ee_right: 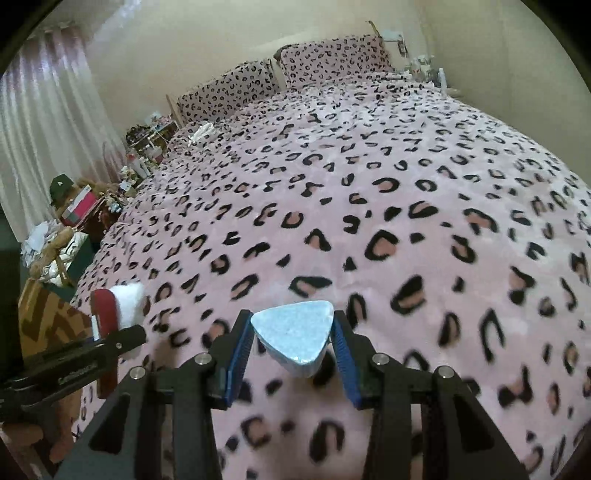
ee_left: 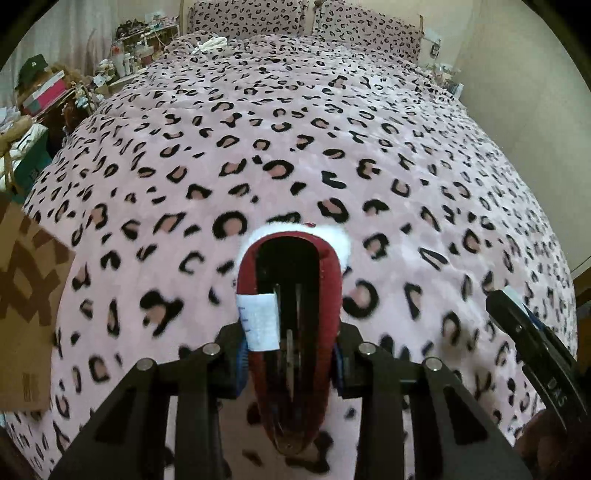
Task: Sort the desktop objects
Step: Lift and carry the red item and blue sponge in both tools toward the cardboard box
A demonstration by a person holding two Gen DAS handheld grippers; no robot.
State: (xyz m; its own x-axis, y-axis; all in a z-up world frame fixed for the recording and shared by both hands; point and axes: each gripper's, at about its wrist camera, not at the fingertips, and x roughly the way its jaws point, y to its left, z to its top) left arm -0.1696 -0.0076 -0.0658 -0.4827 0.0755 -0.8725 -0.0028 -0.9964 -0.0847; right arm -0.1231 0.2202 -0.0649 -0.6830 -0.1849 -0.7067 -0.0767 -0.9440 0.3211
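My left gripper [ee_left: 289,363] is shut on a dark red slipper [ee_left: 328,280] with white fluffy trim and a white tag, held up over the bed; the slipper's opening faces the camera. In the right wrist view that same slipper [ee_right: 105,308] shows at the left edge, clamped in the left gripper's black fingers [ee_right: 122,341]. My right gripper [ee_right: 291,352] is shut on a pale blue rounded-triangle sponge [ee_right: 293,332], pressed between the blue pads [ee_right: 239,354] and lifted above the blanket. The right gripper's body [ee_left: 532,339] shows at the right edge of the left wrist view.
A pink leopard-print blanket [ee_left: 295,147] covers the whole bed, with two matching pillows [ee_left: 306,20] at the head. A brown cardboard box [ee_left: 26,295] stands at the left of the bed. Cluttered shelves and boxes [ee_right: 81,210] line the far left side. A white curtain [ee_right: 48,110] hangs behind.
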